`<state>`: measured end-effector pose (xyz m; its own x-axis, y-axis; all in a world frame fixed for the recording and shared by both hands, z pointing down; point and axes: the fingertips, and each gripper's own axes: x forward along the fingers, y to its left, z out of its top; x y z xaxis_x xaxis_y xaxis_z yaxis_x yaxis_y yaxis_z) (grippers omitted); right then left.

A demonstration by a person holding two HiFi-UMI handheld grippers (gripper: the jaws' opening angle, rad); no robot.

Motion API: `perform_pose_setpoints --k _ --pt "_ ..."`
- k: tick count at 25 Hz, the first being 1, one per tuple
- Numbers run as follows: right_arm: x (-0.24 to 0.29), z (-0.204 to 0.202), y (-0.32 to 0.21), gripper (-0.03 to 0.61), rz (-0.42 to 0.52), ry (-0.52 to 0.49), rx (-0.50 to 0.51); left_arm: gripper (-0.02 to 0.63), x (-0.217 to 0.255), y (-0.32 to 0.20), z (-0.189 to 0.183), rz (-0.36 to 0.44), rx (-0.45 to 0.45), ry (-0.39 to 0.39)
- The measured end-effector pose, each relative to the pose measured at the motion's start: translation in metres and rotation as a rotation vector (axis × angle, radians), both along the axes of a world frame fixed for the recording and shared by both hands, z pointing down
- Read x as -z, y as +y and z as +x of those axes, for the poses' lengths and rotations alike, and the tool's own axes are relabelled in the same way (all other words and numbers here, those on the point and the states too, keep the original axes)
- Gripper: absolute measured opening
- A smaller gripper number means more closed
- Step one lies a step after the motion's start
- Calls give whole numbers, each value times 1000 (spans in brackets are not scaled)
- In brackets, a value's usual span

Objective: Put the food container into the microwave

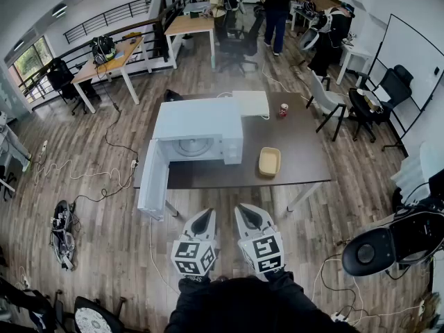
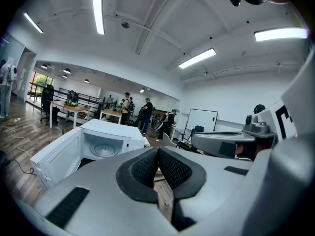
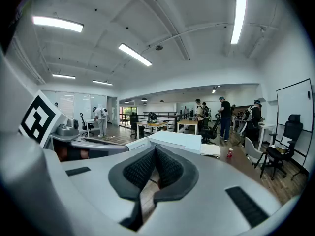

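A shallow tan food container lies on the dark table, just right of the white microwave. The microwave's door hangs wide open to the left, and its glass turntable shows inside. Both grippers hover side by side short of the table's near edge, over the floor. My left gripper is shut with nothing in it, its tips meeting. My right gripper is also shut and empty, tips pressed together. The container is hidden in both gripper views.
A red can and a flat white box sit at the table's far side. Cables trail over the wood floor at left. Office chairs stand at right, and people work at desks beyond.
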<state>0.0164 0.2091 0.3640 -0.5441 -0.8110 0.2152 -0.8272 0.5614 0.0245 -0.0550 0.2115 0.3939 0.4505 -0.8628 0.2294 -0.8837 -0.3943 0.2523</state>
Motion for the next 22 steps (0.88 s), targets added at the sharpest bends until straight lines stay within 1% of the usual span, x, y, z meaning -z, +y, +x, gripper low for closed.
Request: perform_pose_setpoints --k 5,11,16,22 --pt "-3 -8 -1 23 -5 -3 -3 32 -3 1 -6 0 -4 -1" --pt "-3 -14 -1 23 -16 -29 4 32 -4 3 -12 -7 1 1" --pt "-7 -27 -2 23 -19 -25 6 32 -9 2 -25 -13 7 2" --pt "-21 -48 3 23 -51 -16 7 33 -18 10 -39 -35 -5 -1"
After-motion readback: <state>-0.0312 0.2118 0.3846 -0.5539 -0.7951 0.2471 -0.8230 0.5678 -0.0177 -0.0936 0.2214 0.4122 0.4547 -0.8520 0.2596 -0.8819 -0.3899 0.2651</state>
